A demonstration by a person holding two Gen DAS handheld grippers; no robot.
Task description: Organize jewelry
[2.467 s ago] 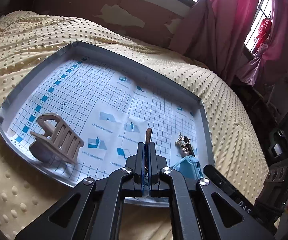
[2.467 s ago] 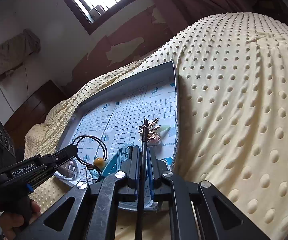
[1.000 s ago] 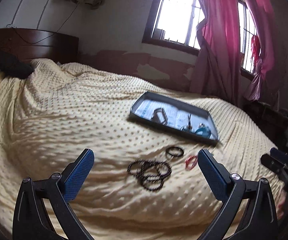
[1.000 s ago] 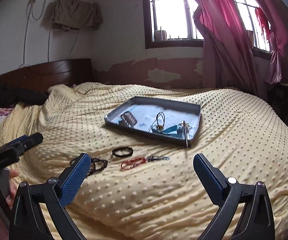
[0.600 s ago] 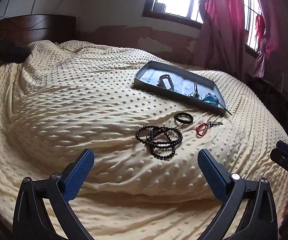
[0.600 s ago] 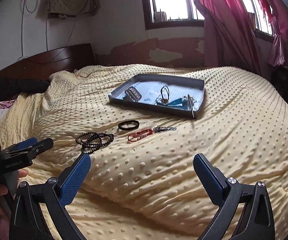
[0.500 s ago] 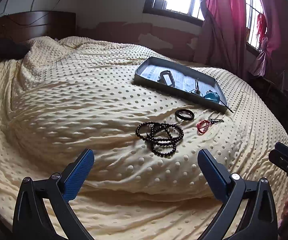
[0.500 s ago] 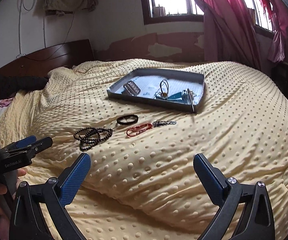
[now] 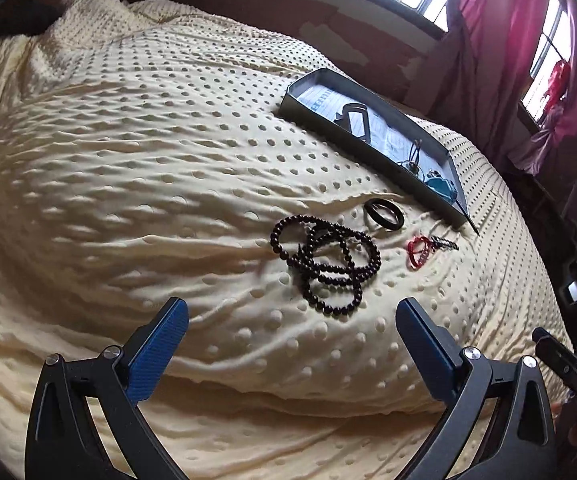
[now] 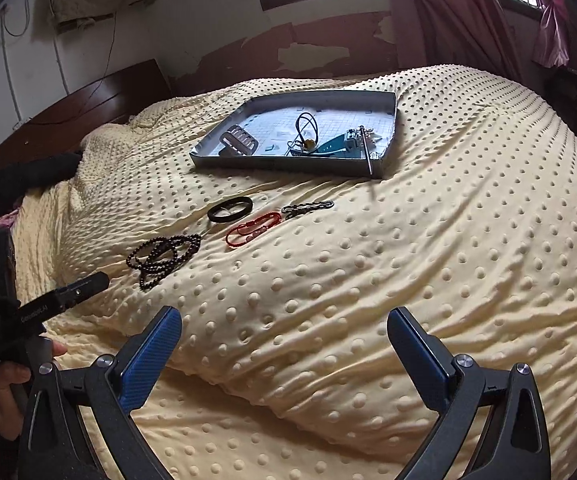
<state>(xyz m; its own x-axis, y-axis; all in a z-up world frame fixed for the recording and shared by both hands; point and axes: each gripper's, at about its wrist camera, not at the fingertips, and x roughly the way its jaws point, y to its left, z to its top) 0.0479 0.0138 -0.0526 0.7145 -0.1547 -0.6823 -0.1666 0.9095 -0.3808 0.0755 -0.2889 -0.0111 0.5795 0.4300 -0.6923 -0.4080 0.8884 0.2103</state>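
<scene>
A dark bead necklace lies coiled on the yellow dotted bedspread. Beyond it lie a black bangle, a red bracelet and a dark chain. A grey tray farther back holds a hair clip, a cord pendant, a teal piece and a hair stick. My left gripper is open and empty, just short of the necklace. My right gripper is open and empty, well short of the jewelry.
The bedspread bulges and falls away at the near edge. A dark wooden headboard stands at the far left, pink curtains at the windows. The left gripper's body shows at the left of the right wrist view.
Both grippers let go of tray items, opened and pulled far back from the tray. Over the last second the left gripper has moved closer to the bead necklace.
</scene>
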